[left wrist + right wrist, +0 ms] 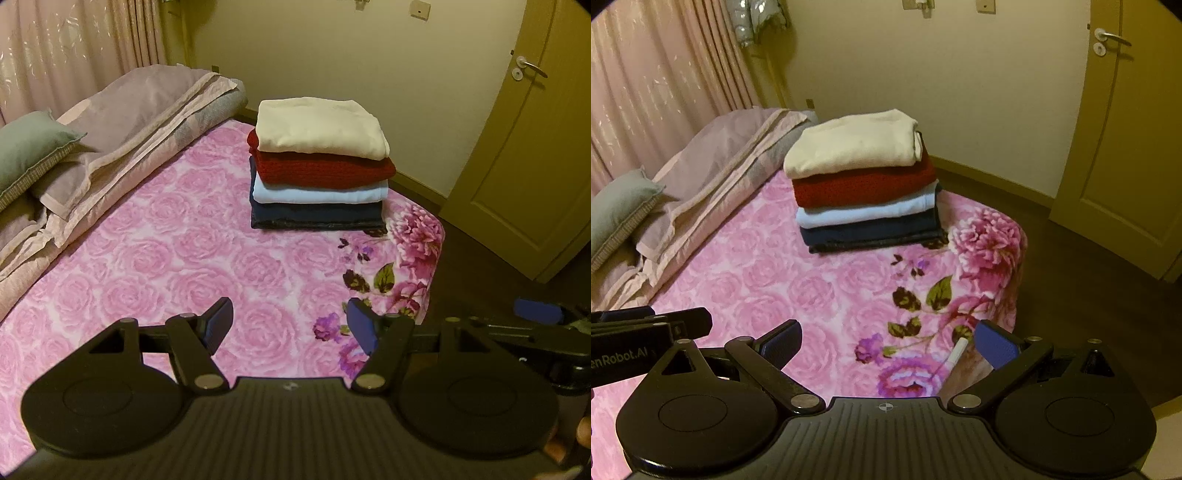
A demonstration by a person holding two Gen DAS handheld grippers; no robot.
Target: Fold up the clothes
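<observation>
A stack of 4 folded garments (pixel 319 166) is sitting on the pink rose-print blanket (pixel 155 266) near the bed's far right corner, well ahead of both grippers. From the top down: a cream piece (pixel 321 127), a red knit (pixel 325 170), a pale blue piece (pixel 321 194) and a dark navy one (pixel 317 218). The stack's long side is running across the left wrist view, folded edges facing the camera. The left gripper (pixel 291 328) is standing wide open, holding nothing. The right gripper (pixel 886 347) is likewise gaping empty over the blanket's flowered border. Folded bedding (pixel 122 122) and a green cushion (pixel 26 147) are lying along the left.
</observation>
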